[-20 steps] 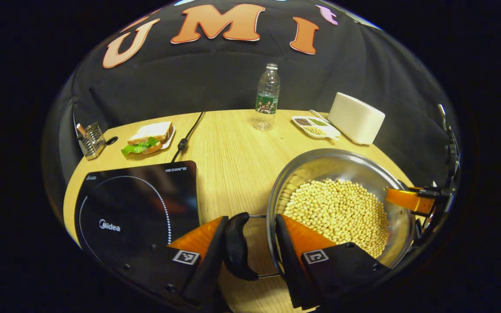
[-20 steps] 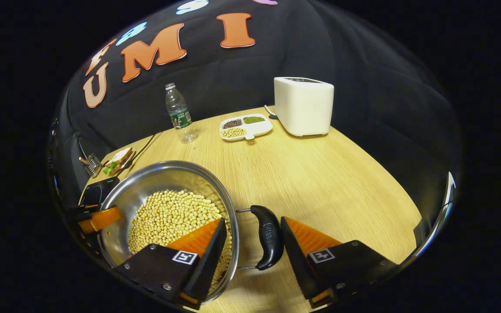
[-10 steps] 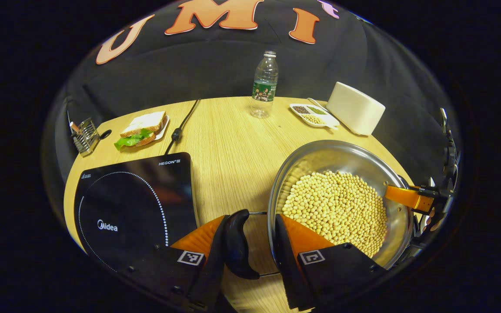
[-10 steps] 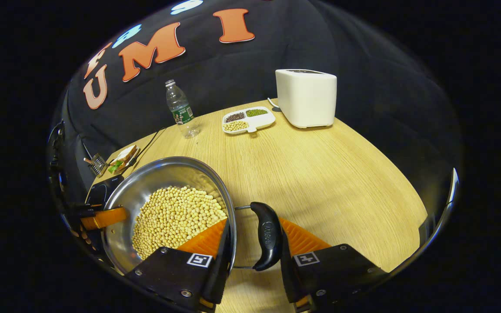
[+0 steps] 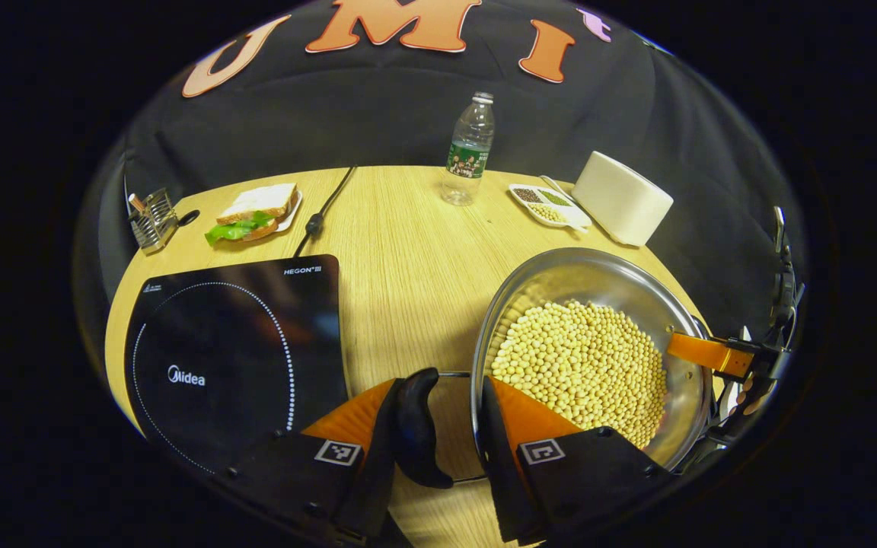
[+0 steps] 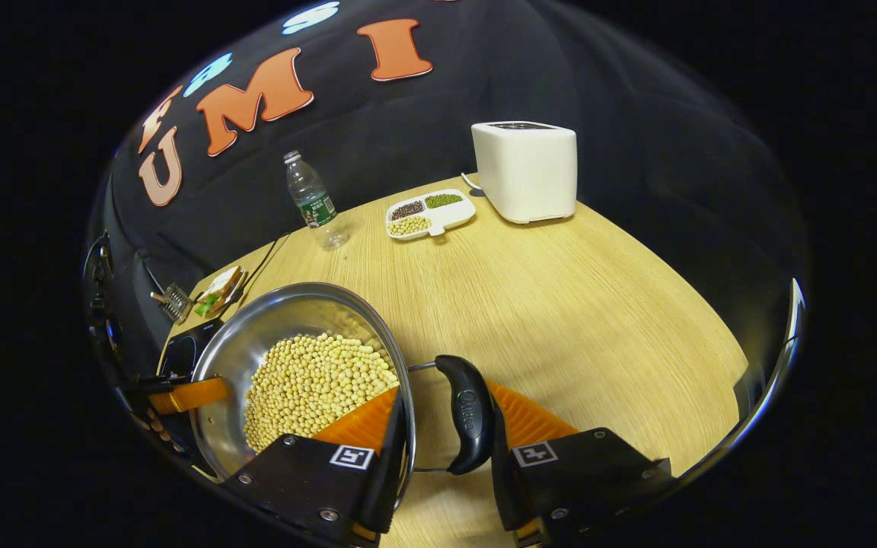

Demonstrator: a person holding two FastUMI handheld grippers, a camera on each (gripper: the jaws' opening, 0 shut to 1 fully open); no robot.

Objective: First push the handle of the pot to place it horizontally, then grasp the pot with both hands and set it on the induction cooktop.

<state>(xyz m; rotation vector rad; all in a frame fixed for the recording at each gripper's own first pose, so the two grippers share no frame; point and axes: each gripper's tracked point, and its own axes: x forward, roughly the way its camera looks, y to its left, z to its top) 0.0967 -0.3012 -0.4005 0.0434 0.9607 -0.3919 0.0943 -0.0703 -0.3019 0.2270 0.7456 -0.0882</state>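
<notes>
A steel pot (image 5: 537,293) full of soybeans (image 5: 579,365) is at the table's front right, to the right of the black induction cooktop (image 5: 233,358). My left gripper (image 5: 435,426) is shut on the pot's black left handle (image 5: 414,434), one finger outside it and the other inside the pot wall. In the right gripper view, my right gripper (image 6: 442,434) is shut the same way on the pot's (image 6: 271,320) right handle (image 6: 467,415). Each gripper also appears at the pot's far side in the other's view, the right gripper (image 5: 720,356) and the left gripper (image 6: 180,396).
At the back of the wooden table stand a water bottle (image 5: 467,152), a white toaster (image 5: 621,198) and a divided dish of beans (image 5: 549,205). A sandwich plate (image 5: 252,213), a small metal rack (image 5: 151,222) and the cooktop's cable (image 5: 317,221) lie behind the cooktop.
My right gripper has closed from open onto the right handle. Both views have shifted slightly, and the left gripper keeps its hold on the left handle.
</notes>
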